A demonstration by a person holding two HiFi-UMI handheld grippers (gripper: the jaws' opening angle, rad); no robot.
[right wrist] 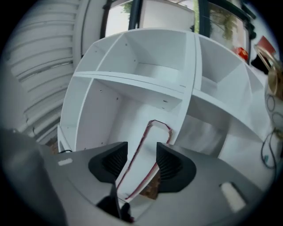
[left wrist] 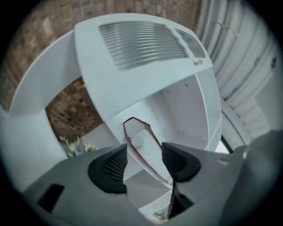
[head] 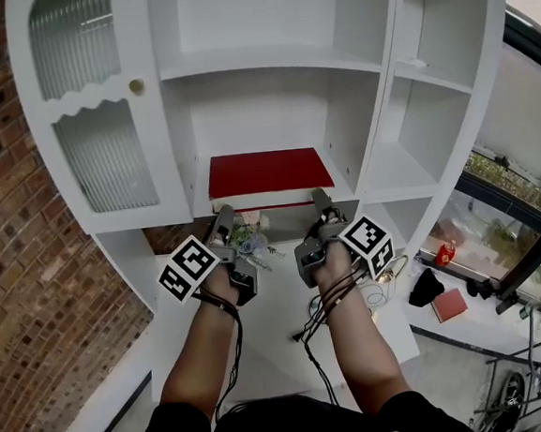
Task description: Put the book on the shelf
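On shelf [head: 346,183] | book [head: 268,171] lies flat | left claw [left wrist: 143,161], right claw [right wrist: 141,161] clamp its near edge | only release remains

Daylight did the lighting: it entered through the window [head: 516,114] at the right of the head view and spread evenly over the white shelf unit [head: 262,13]. Its compartments held only soft grey shade in their back corners. There was no hard glare (the pane itself looked pale and washed). The red book [head: 269,173] was saturated and sharp, while the brick wall [head: 20,260] at the left was dimmer. Straight edges bowed toward the borders. Both gripper views were fisheye circles with black corners. The left gripper [left wrist: 143,163] and right gripper [right wrist: 142,161] loomed dark and soft in the foreground, and the left gripper view was the hazier.
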